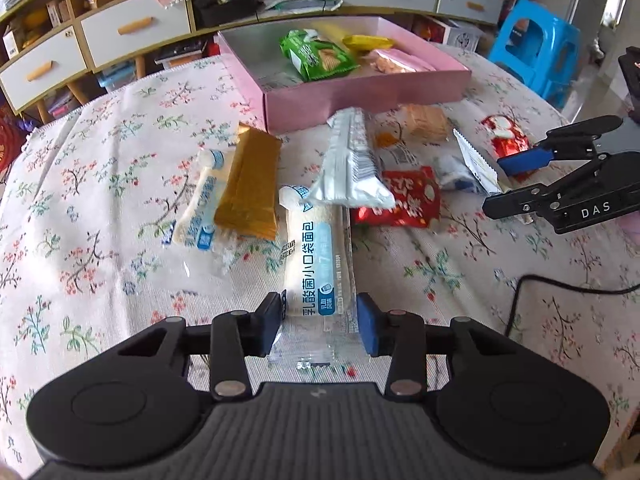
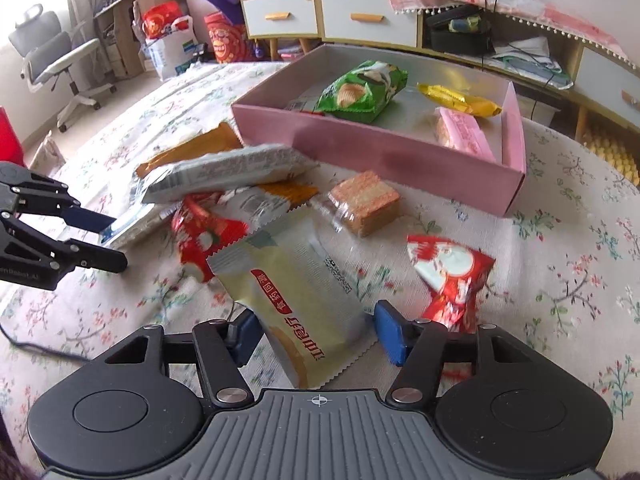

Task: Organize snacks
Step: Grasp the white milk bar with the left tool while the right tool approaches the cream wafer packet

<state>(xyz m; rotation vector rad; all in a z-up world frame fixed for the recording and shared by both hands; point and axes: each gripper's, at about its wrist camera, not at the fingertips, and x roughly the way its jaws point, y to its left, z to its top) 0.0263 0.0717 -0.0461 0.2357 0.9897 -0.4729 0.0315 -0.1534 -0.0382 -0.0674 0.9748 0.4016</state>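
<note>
Snacks lie scattered on a floral-clothed bench in front of a pink box, with each gripper's jaws around a packet.

The white bread packet (image 1: 316, 264) lies lengthwise between the left gripper (image 1: 320, 326) jaws, which press its near end from both sides. The pale biscuit packet (image 2: 298, 300) sits between the right gripper (image 2: 316, 336) jaws; whether both pads touch it I cannot tell. Around them lie a silver packet (image 1: 350, 160), a brown bar (image 1: 250, 184), a red packet (image 1: 400, 200), a wafer block (image 2: 364, 204) and a red candy wrapper (image 2: 450, 276). Beyond, the pink box (image 1: 360, 92) holds a green chip bag (image 1: 316, 56), a yellow packet (image 2: 460, 100) and a pink packet (image 2: 462, 132).
</note>
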